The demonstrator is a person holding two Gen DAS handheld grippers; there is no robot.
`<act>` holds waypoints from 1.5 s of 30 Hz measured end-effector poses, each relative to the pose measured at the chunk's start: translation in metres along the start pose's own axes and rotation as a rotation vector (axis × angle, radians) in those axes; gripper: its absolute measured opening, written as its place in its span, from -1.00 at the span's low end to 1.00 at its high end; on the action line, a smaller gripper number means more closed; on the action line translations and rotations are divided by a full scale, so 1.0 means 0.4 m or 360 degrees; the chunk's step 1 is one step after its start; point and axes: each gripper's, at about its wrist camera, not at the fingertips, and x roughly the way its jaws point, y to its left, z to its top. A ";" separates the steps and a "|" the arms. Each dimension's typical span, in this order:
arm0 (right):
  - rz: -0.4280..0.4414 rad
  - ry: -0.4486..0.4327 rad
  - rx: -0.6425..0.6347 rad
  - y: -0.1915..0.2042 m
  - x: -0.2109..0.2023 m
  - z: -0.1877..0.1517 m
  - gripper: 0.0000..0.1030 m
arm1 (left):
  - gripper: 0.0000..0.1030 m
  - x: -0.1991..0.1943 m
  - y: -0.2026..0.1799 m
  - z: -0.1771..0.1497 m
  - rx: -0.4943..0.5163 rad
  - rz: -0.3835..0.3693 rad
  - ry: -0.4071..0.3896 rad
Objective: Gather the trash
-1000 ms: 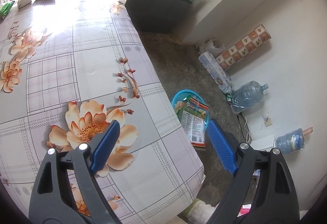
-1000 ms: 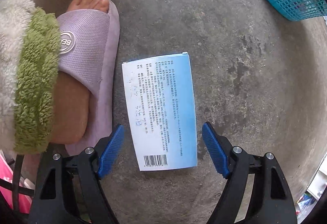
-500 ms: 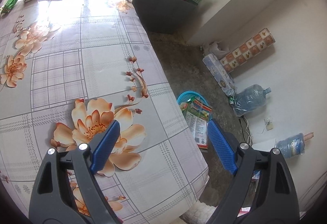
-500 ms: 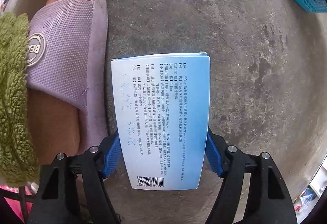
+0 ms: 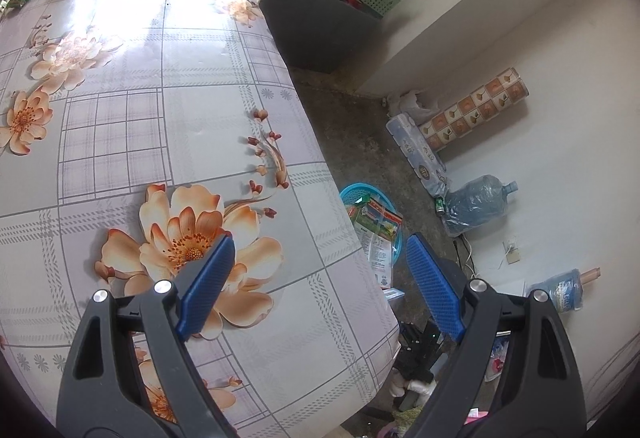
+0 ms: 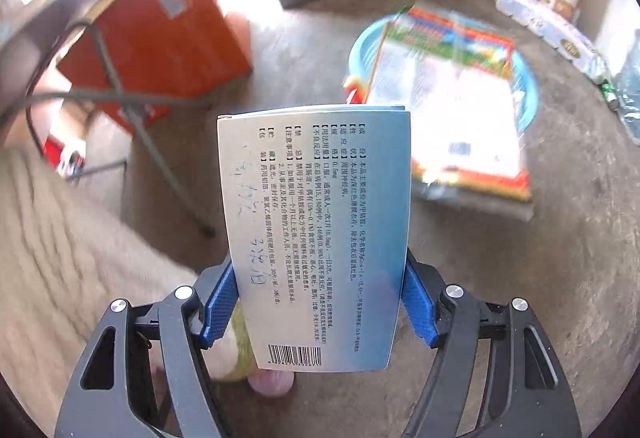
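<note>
- Our right gripper [image 6: 316,302] clamps the box [image 6: 316,234], raised above the floor toward the basket [image 6: 524,78].
- Our left gripper [image 5: 316,278] hovers wide apart over the counter [image 5: 160,118] edge.

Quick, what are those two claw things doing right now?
Left gripper: open, holding nothing.
Right gripper: closed on the flat blue-and-white printed cardboard box.

Left tool [image 5: 316,284], right tool [image 6: 316,302]: black frames, blue textured pads, silver screws.
</note>
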 end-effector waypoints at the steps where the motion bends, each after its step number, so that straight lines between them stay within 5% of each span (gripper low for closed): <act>1: -0.0004 -0.0039 0.0071 -0.024 -0.004 0.052 0.35 | 0.62 -0.005 0.002 -0.002 0.0002 -0.0002 -0.0002; 7: -0.0168 0.0093 0.0299 -0.154 0.143 0.279 0.47 | 0.62 -0.051 0.013 -0.013 0.0018 0.0031 -0.0051; 13: -0.0321 0.0139 0.0386 -0.189 0.213 0.286 0.47 | 0.62 -0.114 0.033 -0.043 0.0003 0.0077 -0.0138; 18: -0.0282 -0.0052 0.0393 -0.174 0.075 0.273 0.47 | 0.62 -0.159 0.033 -0.089 0.0038 0.0102 -0.0205; 24: -0.0270 -0.0458 0.0169 -0.036 -0.248 0.205 0.47 | 0.62 -0.228 -0.001 -0.178 0.0157 0.0183 -0.0312; 30: -0.0160 -0.0965 -0.0032 0.176 -0.579 0.067 0.89 | 0.78 -0.325 -0.037 -0.271 0.0179 0.0291 -0.0450; 34: -0.0035 -0.1002 -0.0099 0.269 -0.674 0.014 0.89 | 0.83 -0.382 -0.049 -0.318 0.0137 0.0398 -0.0530; 39: -0.0104 -0.1270 -0.0280 0.403 -0.783 -0.081 0.89 | 0.83 -0.429 -0.042 -0.380 0.0051 0.0547 -0.0584; 45: 0.0058 -0.1167 -0.0470 0.537 -0.792 -0.159 0.89 | 0.83 -0.438 -0.031 -0.456 0.0013 0.0775 -0.0633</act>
